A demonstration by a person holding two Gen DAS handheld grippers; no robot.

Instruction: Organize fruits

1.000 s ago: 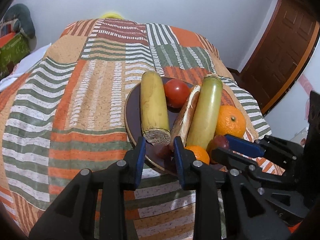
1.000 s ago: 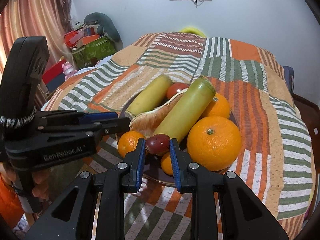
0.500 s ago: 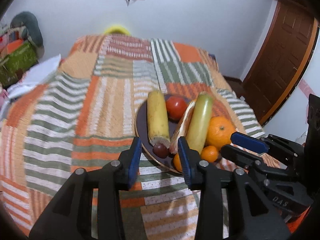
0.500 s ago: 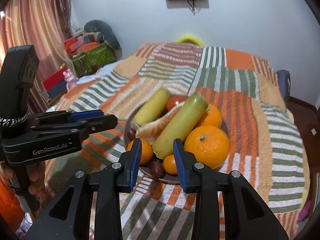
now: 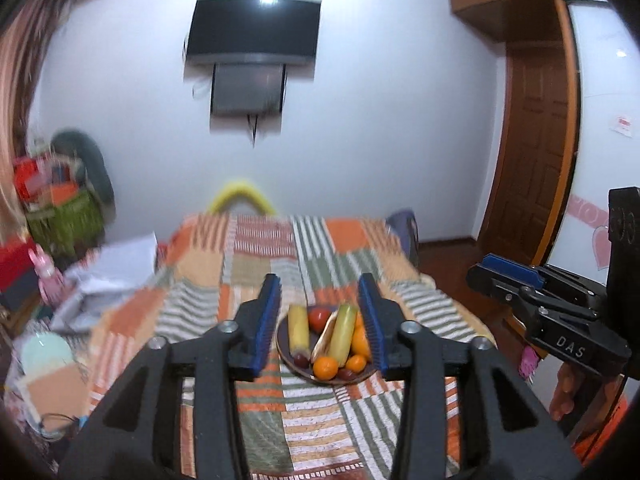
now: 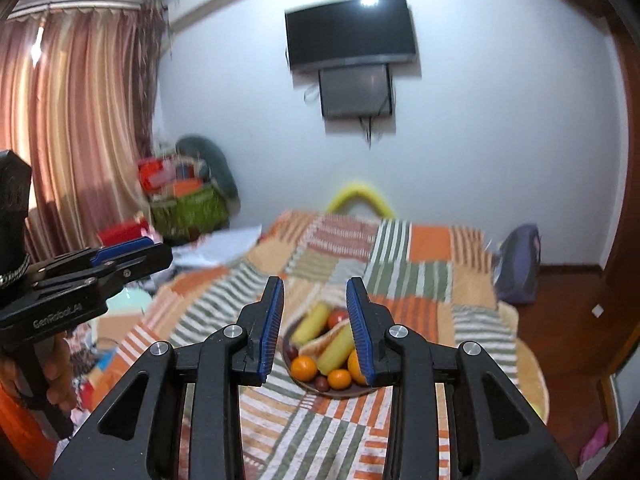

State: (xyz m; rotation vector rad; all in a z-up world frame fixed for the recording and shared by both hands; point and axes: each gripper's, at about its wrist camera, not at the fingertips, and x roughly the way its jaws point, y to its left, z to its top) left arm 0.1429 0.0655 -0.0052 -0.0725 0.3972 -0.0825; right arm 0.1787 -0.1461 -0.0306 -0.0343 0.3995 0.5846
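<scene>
Both hand-held grippers (image 5: 322,322) (image 6: 316,330) pulled back, jaws opening, empty; plate (image 5: 285,350) farther.

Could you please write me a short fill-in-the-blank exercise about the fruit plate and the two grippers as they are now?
1. All the fruit sits on a dark ___ on the striped bedspread.
2. The tomato lies at the plate's ___ side, away from the grippers.
3. Between the fingers of the left gripper and the right gripper there is ___ held.

Missing words: plate; far; nothing
</scene>
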